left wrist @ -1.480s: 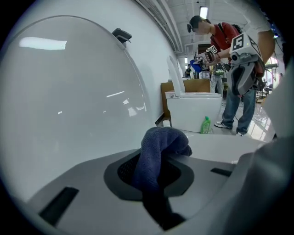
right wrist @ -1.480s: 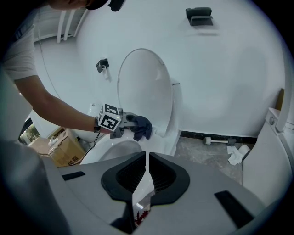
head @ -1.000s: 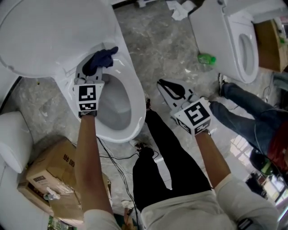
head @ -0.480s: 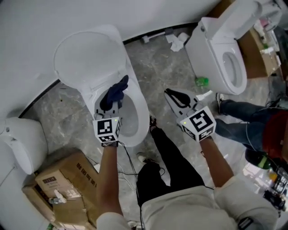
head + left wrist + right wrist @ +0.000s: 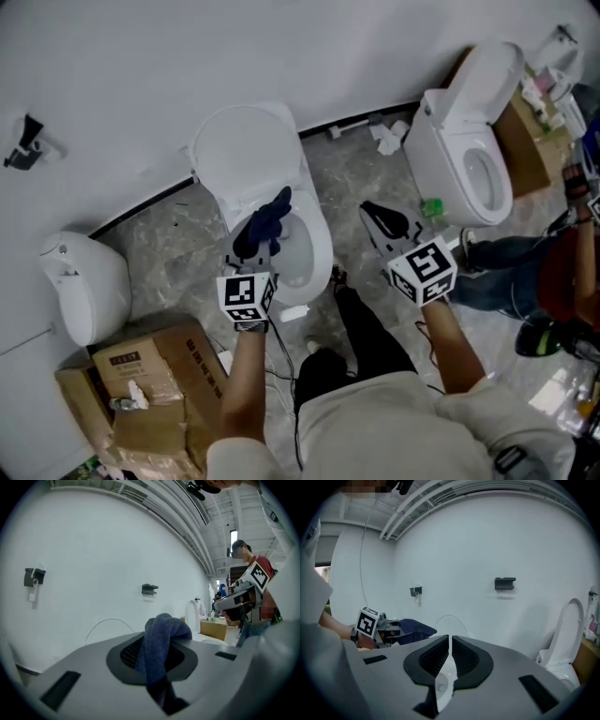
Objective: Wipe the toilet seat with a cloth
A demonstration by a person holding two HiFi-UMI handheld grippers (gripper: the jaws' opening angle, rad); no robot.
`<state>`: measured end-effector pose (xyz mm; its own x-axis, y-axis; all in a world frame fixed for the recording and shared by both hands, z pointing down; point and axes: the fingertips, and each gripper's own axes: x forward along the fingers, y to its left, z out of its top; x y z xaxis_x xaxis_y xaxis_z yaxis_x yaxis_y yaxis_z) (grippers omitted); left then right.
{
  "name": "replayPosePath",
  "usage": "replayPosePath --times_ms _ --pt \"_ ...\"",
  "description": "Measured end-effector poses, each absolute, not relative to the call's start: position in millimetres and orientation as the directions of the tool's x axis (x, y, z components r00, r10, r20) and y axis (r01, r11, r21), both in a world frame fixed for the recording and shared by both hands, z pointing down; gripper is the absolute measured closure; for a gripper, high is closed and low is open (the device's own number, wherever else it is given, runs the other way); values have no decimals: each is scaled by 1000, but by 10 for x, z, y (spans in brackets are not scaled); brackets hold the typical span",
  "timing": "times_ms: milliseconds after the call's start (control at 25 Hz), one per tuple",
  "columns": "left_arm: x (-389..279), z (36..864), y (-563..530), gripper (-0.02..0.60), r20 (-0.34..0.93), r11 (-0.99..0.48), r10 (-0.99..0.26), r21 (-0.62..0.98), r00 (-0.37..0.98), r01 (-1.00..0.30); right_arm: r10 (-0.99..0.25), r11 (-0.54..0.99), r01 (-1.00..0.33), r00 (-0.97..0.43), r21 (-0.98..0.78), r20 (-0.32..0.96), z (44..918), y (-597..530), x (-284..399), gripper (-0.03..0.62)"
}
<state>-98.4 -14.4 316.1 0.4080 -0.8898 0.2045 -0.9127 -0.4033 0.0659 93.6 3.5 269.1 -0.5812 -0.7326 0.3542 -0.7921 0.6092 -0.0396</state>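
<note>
The cloth [image 5: 265, 223] in my left gripper [image 5: 262, 247] is dark blue with a waffle weave. The toilet [image 5: 246, 150] is white, the floor [image 5: 178, 234] grey and marble-veined, the box [image 5: 155, 370] brown. That gripper and my right gripper [image 5: 369, 210] carry black-and-white square markers.

Head view looks steeply down; the 2 gripper views face roughly level, sharing the wall [image 5: 93, 550].

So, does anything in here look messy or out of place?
Yes. Crumpled white paper lies on the floor by the wall, a small green object lies beside the right-hand toilet, and a battered cardboard box sits at lower left.
</note>
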Motion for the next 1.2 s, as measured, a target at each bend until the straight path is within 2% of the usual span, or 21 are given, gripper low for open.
replayPosePath --times_ms 240,600,1200 --pt "-1032 2464 380 540 199 -404 -895 14 399 -915 -728 639 -769 -618 -34 297 1983 483 788 553" --pt "-1061 1441 1099 540 87 -401 -913 -7 399 -916 -739 665 -745 -649 43 179 973 1050 605 554" --pt "-1308 668 1987 540 17 -381 -924 -86 381 -920 -751 660 -743 -657 107 71 251 1834 337 562"
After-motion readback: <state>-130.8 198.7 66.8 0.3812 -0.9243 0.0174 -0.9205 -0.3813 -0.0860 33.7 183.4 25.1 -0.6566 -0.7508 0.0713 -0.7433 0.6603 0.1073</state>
